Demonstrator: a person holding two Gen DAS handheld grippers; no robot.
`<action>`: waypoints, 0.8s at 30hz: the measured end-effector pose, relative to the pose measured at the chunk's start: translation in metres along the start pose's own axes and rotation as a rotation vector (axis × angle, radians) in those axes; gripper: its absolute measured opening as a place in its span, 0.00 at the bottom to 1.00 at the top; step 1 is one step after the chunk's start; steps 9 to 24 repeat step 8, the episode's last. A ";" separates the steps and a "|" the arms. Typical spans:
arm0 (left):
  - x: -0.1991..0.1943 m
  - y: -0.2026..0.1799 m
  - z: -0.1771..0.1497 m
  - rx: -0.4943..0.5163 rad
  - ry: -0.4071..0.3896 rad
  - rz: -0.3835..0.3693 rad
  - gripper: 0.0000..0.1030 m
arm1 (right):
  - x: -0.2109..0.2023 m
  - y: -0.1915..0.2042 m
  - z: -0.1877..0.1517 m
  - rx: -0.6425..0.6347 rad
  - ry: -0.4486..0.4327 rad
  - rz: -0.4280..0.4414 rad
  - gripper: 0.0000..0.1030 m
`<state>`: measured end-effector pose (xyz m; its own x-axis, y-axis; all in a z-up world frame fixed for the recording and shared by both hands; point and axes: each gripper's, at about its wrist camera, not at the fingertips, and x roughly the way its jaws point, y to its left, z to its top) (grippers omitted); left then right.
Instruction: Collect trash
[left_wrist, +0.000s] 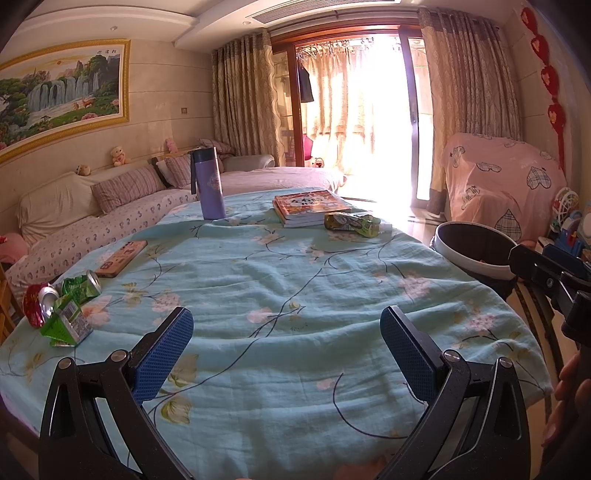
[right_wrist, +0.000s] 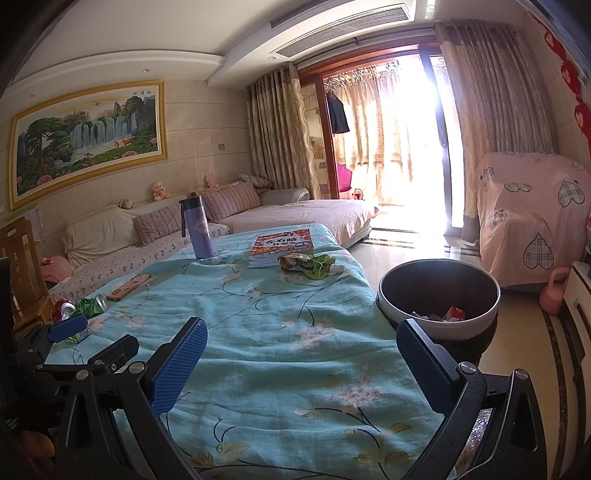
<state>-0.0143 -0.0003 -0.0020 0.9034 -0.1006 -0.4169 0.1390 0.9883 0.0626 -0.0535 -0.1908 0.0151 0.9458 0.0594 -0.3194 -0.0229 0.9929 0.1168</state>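
a: where's the trash from where you stand?

b: two lots. crushed cans (left_wrist: 79, 291) and a flattened green carton (left_wrist: 66, 325) sit bunched at the left edge of the worktop (left_wrist: 295, 295), on the blue flowered cloth. a crumpled green wrapper (left_wrist: 352, 222) lies at the far end, touching the stack of books (left_wrist: 308, 206).

a: and the bin?

b: the round bin (right_wrist: 439, 295) stands on the floor just beside the worktop's right edge, with some scraps already in the bottom.

a: the hands?

b: left gripper (left_wrist: 288, 347) hangs low over the near end of the cloth, fingers spread wide, nothing between them. right gripper (right_wrist: 303, 365) is beside it on the bin's side, fingers spread too and empty.

a: anything else up there?

b: a purple flask (left_wrist: 209, 184) standing upright at the far left, and a flat phone-like thing (left_wrist: 122, 257) lying near the cans.
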 end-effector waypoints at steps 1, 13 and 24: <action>0.000 0.000 0.000 -0.003 0.001 -0.001 1.00 | 0.001 0.000 0.000 0.000 0.002 0.000 1.00; 0.006 0.004 -0.002 -0.023 0.025 -0.011 1.00 | 0.008 0.001 -0.003 -0.005 0.022 0.001 1.00; 0.006 0.004 -0.002 -0.023 0.025 -0.011 1.00 | 0.008 0.001 -0.003 -0.005 0.022 0.001 1.00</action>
